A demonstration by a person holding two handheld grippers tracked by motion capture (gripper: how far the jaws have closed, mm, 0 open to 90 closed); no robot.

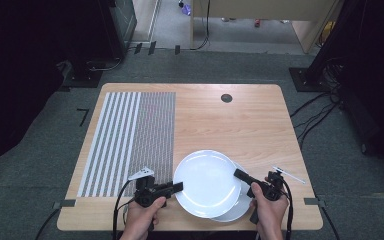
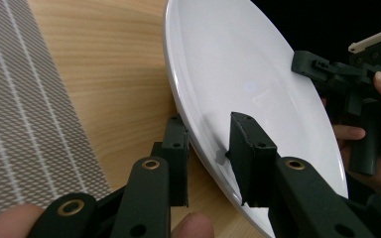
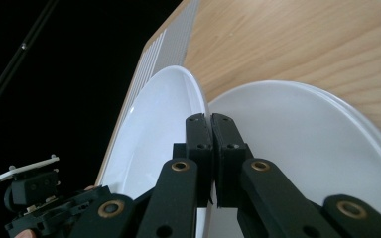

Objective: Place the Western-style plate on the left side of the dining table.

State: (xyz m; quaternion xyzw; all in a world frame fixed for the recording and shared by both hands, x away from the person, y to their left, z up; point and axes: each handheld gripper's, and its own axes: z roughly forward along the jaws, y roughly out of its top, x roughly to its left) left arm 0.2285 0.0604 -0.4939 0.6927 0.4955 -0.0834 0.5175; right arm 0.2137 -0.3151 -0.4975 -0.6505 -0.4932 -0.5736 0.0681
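Between the two grippers, the top plate [image 1: 207, 182] was held tilted over the lower plates [image 3: 317, 148]; the left gripper [image 1: 176, 187] pinched its left rim and the right gripper [image 1: 240, 174] was clamped tight on its right rim.

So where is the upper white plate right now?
In the high view the upper white plate sits at the table's near edge, right of the patterned mat, overlapping the lower plate, gripped at its rim between the left gripper and right gripper.
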